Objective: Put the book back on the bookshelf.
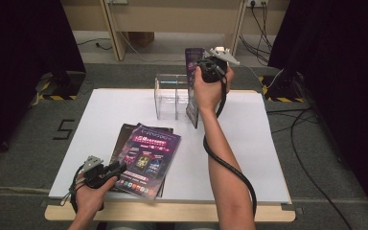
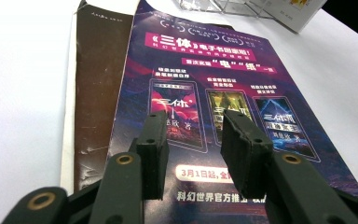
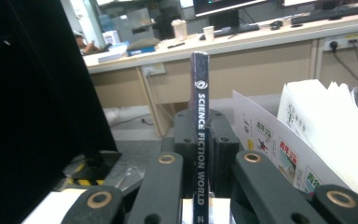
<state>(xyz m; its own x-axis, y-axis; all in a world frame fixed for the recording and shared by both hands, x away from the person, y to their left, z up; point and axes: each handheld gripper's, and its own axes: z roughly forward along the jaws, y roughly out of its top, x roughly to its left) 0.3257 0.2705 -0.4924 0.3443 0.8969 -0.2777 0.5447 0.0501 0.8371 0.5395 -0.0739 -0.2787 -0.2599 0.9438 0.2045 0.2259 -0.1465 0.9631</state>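
A purple magazine (image 1: 148, 159) lies flat on the white table board, on top of a dark brown one (image 1: 121, 139). My left gripper (image 1: 111, 171) hovers open at their near left corner; in the left gripper view its fingertips (image 2: 193, 140) hang just above the purple cover (image 2: 223, 84), nothing between them. My right gripper (image 1: 211, 64) is raised by the clear acrylic holder (image 1: 172, 96), shut on the spine of an upright magazine (image 1: 193, 86). The right gripper view shows that spine (image 3: 200, 140), lettered SCIENCE FICTION WORLD, clamped between the jaws, with its pages (image 3: 326, 130) fanning out to the right.
The white board (image 1: 249, 143) rests on a wooden table with bare room right of the right forearm. The holder has upright dividers. Cables (image 1: 316, 167) run over the grey floor at right. Black curtains flank both sides; desks stand behind.
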